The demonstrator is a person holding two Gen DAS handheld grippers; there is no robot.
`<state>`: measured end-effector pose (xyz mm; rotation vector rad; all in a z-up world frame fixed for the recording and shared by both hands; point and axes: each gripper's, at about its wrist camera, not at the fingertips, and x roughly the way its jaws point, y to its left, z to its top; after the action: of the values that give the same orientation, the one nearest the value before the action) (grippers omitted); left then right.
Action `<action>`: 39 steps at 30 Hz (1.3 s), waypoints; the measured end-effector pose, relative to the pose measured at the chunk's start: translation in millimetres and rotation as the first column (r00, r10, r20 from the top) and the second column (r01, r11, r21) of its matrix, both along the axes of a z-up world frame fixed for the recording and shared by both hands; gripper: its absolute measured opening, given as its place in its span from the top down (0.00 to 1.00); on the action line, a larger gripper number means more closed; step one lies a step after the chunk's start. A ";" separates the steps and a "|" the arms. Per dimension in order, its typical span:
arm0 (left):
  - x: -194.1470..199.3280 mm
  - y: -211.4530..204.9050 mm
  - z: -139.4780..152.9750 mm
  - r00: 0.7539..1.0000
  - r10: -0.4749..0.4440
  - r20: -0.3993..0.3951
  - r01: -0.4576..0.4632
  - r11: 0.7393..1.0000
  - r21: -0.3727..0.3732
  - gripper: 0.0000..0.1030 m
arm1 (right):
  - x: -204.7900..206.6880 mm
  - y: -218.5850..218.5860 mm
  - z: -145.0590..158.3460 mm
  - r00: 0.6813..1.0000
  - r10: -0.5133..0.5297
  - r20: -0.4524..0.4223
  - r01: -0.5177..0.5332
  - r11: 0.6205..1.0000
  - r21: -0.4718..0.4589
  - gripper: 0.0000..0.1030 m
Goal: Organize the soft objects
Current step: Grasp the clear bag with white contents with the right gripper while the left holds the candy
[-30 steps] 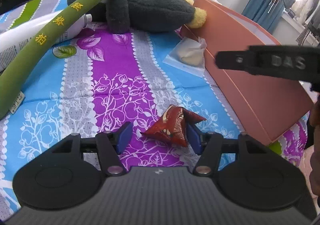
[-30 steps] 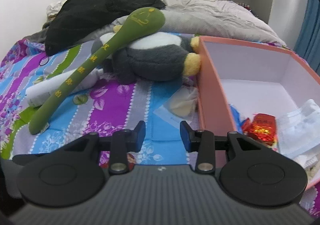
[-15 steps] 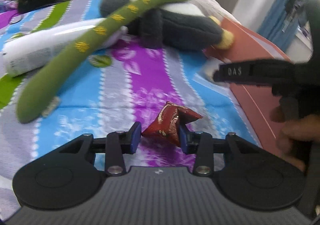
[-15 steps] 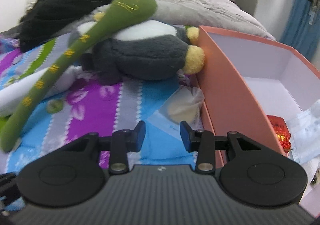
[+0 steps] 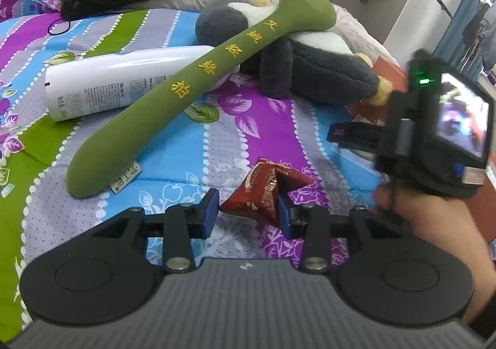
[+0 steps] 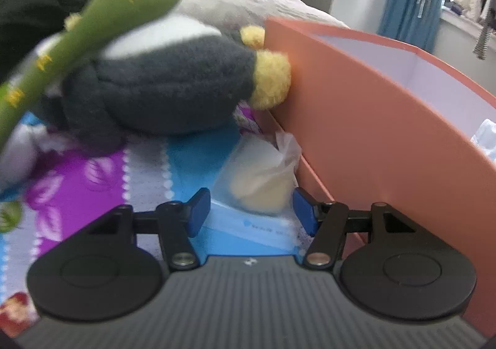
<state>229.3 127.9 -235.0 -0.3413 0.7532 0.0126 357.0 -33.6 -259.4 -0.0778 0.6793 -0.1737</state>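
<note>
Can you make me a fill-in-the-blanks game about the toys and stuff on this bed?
1. The left gripper is holding a crumpled ____ wrapper.
2. The long green plush stick leans on the plush ____.
3. The clear bag between the right gripper's opening jaws lies beside the ____ box.

Missing words: red; penguin; orange

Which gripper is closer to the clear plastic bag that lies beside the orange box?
The right. The right gripper has its opening jaws on either side of the clear plastic bag. The left gripper is farther away, holding the red packet.
</note>
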 end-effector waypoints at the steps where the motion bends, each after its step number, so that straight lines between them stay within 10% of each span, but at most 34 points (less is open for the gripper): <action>1: -0.5 0.9 0.1 1.000 0.005 0.002 -0.005 1.000 -0.002 0.56 | 3.2 1.8 -4.2 1.000 -0.018 -0.011 0.017 1.000 -0.012 0.41; 6: -2.4 7.5 0.7 1.000 0.031 0.005 -0.031 0.999 -0.010 0.56 | 11.7 2.5 -12.1 0.998 -0.056 -0.016 0.056 0.998 -0.013 0.44; 11: -3.0 12.1 0.6 0.999 0.046 -0.003 -0.046 0.999 -0.014 0.56 | 12.9 -1.3 -7.8 0.998 -0.062 -0.019 0.062 0.998 0.008 0.67; 13: -3.1 12.5 1.2 0.999 0.050 -0.005 -0.050 0.999 -0.014 0.56 | 11.2 -3.2 -5.0 0.998 -0.051 -0.029 0.052 0.998 0.019 0.91; 39: -34.0 5.8 19.8 0.997 0.068 -0.027 -0.068 0.998 0.016 0.56 | -99.1 -28.7 36.8 0.929 0.336 -0.158 -0.296 0.927 0.229 0.95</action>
<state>195.2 133.7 -215.3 -0.3528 0.7682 0.0874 257.9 -62.3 -222.6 -0.0094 0.8660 0.2193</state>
